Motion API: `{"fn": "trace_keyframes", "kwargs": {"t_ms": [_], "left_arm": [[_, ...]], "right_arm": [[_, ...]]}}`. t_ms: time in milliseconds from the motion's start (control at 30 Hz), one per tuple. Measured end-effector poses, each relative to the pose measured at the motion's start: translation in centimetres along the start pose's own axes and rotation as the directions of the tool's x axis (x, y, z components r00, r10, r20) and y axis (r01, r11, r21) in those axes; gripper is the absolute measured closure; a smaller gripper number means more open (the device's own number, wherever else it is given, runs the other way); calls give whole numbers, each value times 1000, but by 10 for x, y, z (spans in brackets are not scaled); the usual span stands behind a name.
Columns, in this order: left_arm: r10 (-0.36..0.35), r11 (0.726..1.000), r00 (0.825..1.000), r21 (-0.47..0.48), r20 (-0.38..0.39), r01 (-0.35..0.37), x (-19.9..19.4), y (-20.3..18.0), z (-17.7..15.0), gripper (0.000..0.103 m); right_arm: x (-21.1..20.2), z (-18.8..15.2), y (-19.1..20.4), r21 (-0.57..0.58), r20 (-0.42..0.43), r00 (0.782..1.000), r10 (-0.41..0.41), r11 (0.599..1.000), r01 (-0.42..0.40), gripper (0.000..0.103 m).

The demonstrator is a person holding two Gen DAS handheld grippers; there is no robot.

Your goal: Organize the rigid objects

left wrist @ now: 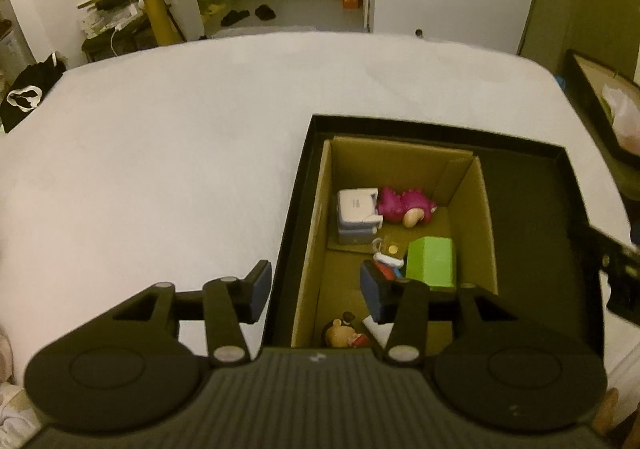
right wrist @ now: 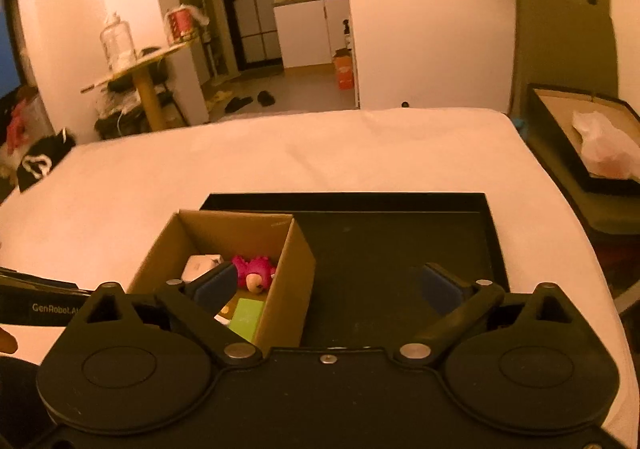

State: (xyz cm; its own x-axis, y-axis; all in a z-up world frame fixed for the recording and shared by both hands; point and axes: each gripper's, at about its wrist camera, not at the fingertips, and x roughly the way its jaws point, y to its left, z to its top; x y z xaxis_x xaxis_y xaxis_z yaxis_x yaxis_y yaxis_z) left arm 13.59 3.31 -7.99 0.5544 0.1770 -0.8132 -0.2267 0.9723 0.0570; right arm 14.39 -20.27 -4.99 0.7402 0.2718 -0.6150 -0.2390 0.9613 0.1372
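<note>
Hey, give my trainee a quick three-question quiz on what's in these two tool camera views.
1. True or false: the cardboard box sits inside the black tray.
2. Which lies beside the pink toy in the box? A) white and grey device B) glass jar C) slipper
3. Fill in: both the left tool and the right tool have their jaws ____.

Key: 1 true; 2 A; 3 open.

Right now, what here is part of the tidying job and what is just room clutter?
Job:
cardboard box
black tray
pink toy
green block
white gadget
bear figure
left gripper and right gripper, both open and empty

Clutter:
slippers
glass jar
orange box
</note>
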Motion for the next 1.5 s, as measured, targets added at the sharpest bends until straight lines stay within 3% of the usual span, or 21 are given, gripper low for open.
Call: {"fn": "trace_keyframes", "kwargs": {"t_ms": [700, 900, 967, 1133, 1500], "left_arm": [[-99, 995, 989, 6, 108, 99, -66, 4, -14, 54], [-124, 992, 987, -7, 103, 125, -77, 9, -14, 54], [-134, 991, 986, 2, 101, 134, -81, 10, -14, 50], [-144, 989, 983, 34, 112, 141, -91, 9, -20, 30], [-174, 983, 982, 72, 75, 168, -102, 8, -35, 15]], "right_arm": [[-67, -5, -1, 91, 45, 999, -22, 996, 18, 0], [-80, -2, 0, 107, 43, 999, -23, 994, 19, 0], [-84, -1, -1, 118, 33, 999, -15, 993, 11, 0], [-94, 2, 2, 105, 22, 999, -24, 994, 22, 0], [-112, -7, 5, 109, -25, 1000, -19, 994, 21, 0]]}}
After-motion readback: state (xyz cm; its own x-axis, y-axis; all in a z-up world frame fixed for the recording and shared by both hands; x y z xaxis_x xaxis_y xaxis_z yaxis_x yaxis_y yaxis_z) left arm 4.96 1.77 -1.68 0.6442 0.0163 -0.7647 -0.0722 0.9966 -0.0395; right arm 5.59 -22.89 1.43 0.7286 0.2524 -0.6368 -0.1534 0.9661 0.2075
